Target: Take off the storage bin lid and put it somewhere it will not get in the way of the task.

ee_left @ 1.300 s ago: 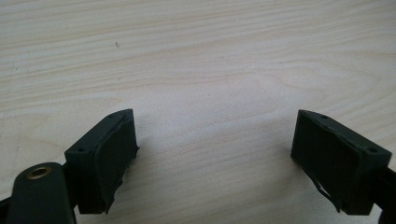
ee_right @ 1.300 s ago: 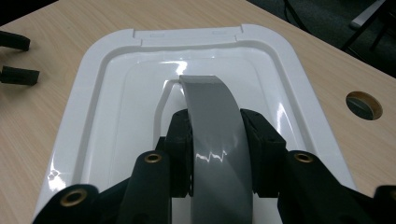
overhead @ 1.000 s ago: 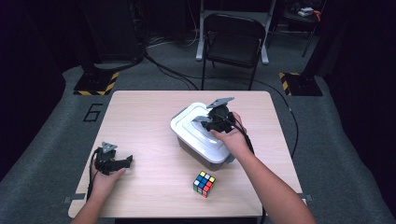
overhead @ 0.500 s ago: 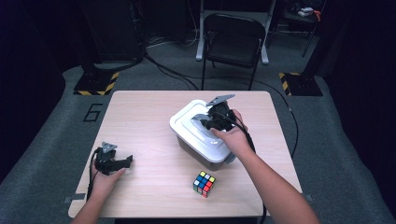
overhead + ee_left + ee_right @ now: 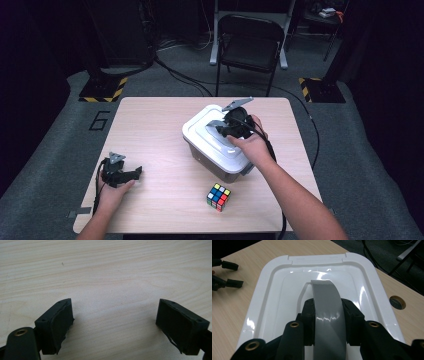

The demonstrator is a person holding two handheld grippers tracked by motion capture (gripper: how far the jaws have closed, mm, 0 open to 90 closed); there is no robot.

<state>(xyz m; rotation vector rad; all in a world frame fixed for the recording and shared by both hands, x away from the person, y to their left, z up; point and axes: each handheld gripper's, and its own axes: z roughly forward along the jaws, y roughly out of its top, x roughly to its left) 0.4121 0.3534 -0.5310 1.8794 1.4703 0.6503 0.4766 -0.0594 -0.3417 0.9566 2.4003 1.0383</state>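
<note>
Lid-lifting is the step in hand: you are clamping your right gripper (image 5: 327,326) on the grey handle (image 5: 325,297) of the white lid (image 5: 202,131), which is sitting on the one box (image 5: 220,162) mid-table (image 5: 150,120). Next, I judge, you are needing a straight, level pull upward. Your left gripper (image 5: 131,173), jaws apart and empty, is resting well left of the box; one puzzle cube (image 5: 218,196) is lying just in front of it.

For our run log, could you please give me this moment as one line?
right claw: shut on grey handle of white lid | left claw: open, over table | cube: untouched
</note>
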